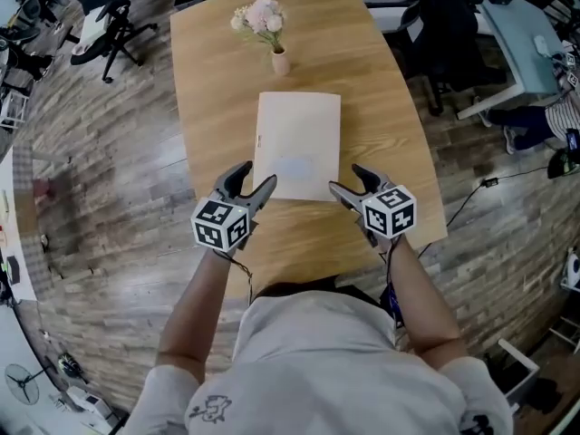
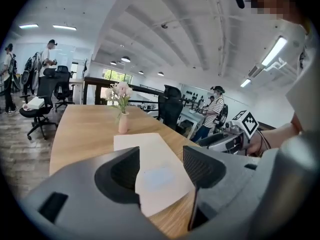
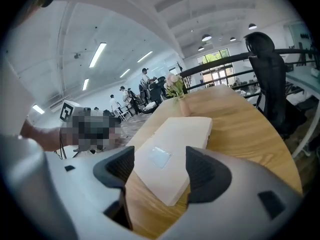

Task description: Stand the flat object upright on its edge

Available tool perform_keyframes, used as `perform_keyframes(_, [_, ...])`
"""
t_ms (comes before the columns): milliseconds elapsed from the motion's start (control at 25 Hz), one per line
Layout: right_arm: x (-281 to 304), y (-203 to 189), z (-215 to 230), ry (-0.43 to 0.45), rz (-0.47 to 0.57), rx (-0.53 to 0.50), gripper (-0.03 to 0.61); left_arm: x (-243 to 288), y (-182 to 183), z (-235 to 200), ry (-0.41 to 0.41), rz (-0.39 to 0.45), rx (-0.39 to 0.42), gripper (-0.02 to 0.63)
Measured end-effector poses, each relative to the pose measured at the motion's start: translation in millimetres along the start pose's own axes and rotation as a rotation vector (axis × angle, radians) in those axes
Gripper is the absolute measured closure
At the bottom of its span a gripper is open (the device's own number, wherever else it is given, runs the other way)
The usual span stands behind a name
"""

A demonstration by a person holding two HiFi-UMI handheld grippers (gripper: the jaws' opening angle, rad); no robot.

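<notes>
A flat cream rectangular box (image 1: pixel 297 143) lies on its broad face on the wooden table (image 1: pixel 217 89), its near edge close to me. My left gripper (image 1: pixel 256 178) stands open at the box's near left corner, and the box (image 2: pixel 150 176) shows between its spread jaws without touching the pads. At the near right corner my right gripper (image 1: pixel 349 181) is also open. In the right gripper view the box (image 3: pixel 172 149) sits just ahead of and between the jaws, its corner clear of both pads.
A small pink vase of flowers (image 1: pixel 272 39) stands at the table's far end, beyond the box. The table's near edge (image 1: pixel 299 270) runs right under my grippers. Office chairs (image 1: pixel 109 25) and another desk (image 1: pixel 521 34) stand on the wood floor around.
</notes>
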State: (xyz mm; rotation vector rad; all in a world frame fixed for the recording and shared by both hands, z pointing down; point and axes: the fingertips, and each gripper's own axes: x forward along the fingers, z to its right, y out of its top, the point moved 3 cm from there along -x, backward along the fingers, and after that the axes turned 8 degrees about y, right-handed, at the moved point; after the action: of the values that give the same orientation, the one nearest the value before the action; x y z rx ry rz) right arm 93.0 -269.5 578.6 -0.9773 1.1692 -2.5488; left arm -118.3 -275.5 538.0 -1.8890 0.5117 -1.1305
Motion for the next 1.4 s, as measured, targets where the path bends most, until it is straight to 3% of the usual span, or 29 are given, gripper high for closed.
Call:
perform_keyframes(240, [38,-4,46,-0.031,-0.033,0.100,0.210,53,-25,-38,0.012,-0.117,-0.012,0.331])
perform_keyframes(560, [76,-14,102,-0.048,-0.080,0.239,0.195,112,-56,-79,0.027,-0.230,-0.087,0.311])
perform_keyframes(880, [103,-22,130,-0.040,-0.103,0.362,0.196,153,-65,-107,0.034,-0.297,-0.152,0.304])
perform_keyframes(1160, [121,-33,132,-0.021,-0.159,0.387,0.229,171,-80,-116,0.005,-0.403,-0.242,0.304])
perform_keyframes(1400, [123,-35,132,-0.038,-0.191,0.381,0.270,173,-83,-114,0.006,-0.408,-0.229,0.308])
